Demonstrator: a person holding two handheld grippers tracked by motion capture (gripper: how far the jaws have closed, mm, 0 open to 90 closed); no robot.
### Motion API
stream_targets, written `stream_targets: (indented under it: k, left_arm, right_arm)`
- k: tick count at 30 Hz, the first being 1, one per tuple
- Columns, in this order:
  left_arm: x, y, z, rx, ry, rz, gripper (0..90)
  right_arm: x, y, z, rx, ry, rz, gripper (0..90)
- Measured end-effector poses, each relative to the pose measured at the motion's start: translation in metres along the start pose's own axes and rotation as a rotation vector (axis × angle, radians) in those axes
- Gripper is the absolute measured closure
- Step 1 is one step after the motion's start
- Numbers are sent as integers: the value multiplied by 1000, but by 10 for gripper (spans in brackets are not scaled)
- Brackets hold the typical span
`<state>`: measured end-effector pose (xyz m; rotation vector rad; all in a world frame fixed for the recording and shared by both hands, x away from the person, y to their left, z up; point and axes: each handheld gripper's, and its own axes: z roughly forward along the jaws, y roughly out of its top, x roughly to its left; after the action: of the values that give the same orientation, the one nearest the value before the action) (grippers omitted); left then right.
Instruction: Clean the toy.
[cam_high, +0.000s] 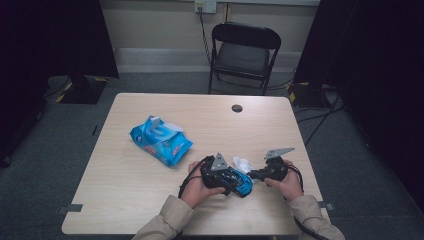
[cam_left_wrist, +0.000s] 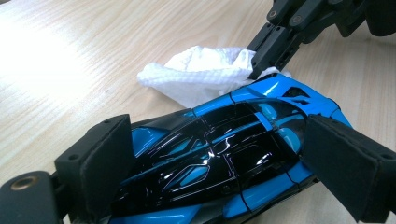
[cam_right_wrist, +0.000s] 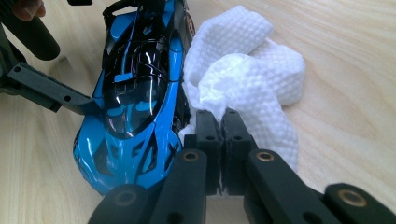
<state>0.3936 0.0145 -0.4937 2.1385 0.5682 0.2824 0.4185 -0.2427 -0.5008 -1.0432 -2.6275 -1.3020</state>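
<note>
Left gripper fingers clamp toy car across its width; right gripper fingers pinch wipe, touching car's side.

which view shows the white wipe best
The right gripper view: the white wipe lies close and textured, pinched in the right gripper beside the toy car. The left gripper view shows it farther off, behind the car; the high view, a small white patch.

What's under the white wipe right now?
The white wipe lies on the bare wooden table beside the blue toy car; whatever it covers underneath stays hidden by its folds.
</note>
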Motion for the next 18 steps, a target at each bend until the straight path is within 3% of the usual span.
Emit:
stream_targets:
  k: [6,14,18]
  left_arm:
    - [0,0,0,2,0,2,89]
    - [-2,1,0,11,2,-1,89]
    - [-2,1,1,1,1,-3,89]
  right_arm:
    - [0,-5,-6,-6,-5,3,883]
    - [-2,-9,-16,29,-2,11,883]
    - [-5,-5,-23,6,-18,20,883]
